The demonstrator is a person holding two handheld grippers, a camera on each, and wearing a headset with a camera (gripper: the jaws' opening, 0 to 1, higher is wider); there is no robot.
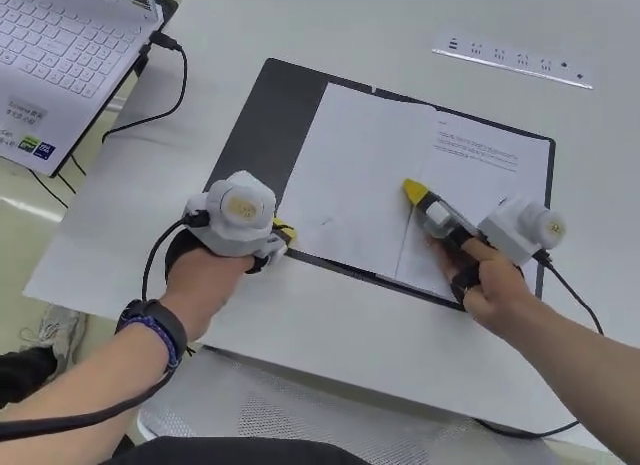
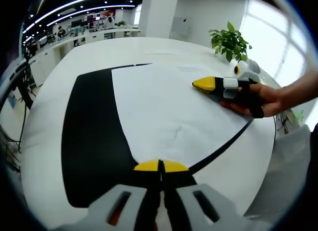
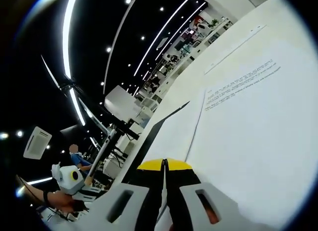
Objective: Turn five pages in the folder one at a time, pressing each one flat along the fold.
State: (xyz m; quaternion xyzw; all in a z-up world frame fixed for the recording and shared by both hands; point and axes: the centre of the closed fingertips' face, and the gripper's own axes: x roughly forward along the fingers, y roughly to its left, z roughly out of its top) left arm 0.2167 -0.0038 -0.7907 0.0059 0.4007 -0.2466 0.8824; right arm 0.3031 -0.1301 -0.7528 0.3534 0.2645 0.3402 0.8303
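Note:
The black folder [image 1: 262,125] lies open on the white table. A blank white page [image 1: 350,175] lies on its left half and a page with a few printed lines [image 1: 480,170] on its right half. My right gripper [image 1: 413,191] is shut, its yellow tips resting on the paper at the fold [image 1: 404,240]; in the right gripper view its tips [image 3: 164,165] sit on that crease. My left gripper [image 1: 283,230] is shut with nothing in it, and in the left gripper view its tips [image 2: 161,166] sit on the black cover at the blank page's near edge.
A white laptop [image 1: 60,55] stands at the far left with a black cable [image 1: 175,85] running from it. A white power strip [image 1: 515,60] lies beyond the folder. A potted plant [image 2: 229,42] stands past the table. The table's near edge [image 1: 330,370] runs just below both hands.

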